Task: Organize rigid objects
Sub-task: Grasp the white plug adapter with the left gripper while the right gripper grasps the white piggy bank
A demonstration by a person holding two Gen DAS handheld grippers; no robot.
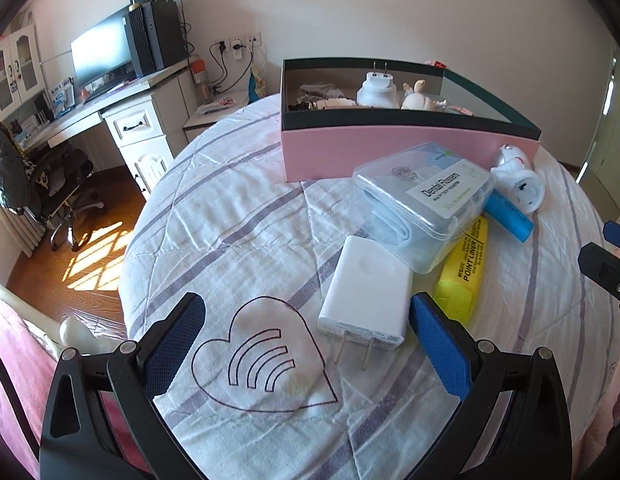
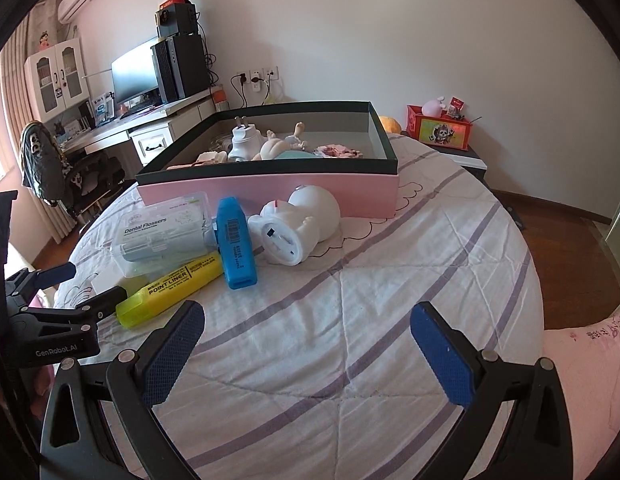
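A pink box [image 1: 390, 152] [image 2: 270, 190] with a dark rim stands on the quilt and holds a white plug adapter [image 1: 376, 90], a doll and small items. In front of it lie a white charger [image 1: 366, 292], a clear dental-flosser case [image 1: 426, 200] [image 2: 162, 232], a yellow highlighter [image 1: 464, 272] [image 2: 170, 286], a blue highlighter [image 1: 508, 216] [image 2: 235, 242] and a white figurine [image 1: 518, 180] [image 2: 298, 228]. My left gripper [image 1: 306, 340] [image 2: 64, 280] hovers open just short of the charger's prongs. My right gripper [image 2: 306, 344] [image 1: 606, 248] stands open over bare quilt, short of the highlighters.
The quilt-covered bed [image 2: 390, 320] drops off to a wooden floor [image 1: 82, 248] on the left. A desk with monitor [image 1: 102, 56] and a chair [image 1: 30, 176] stand beyond. A red box [image 2: 440, 130] sits on a stand at the back right.
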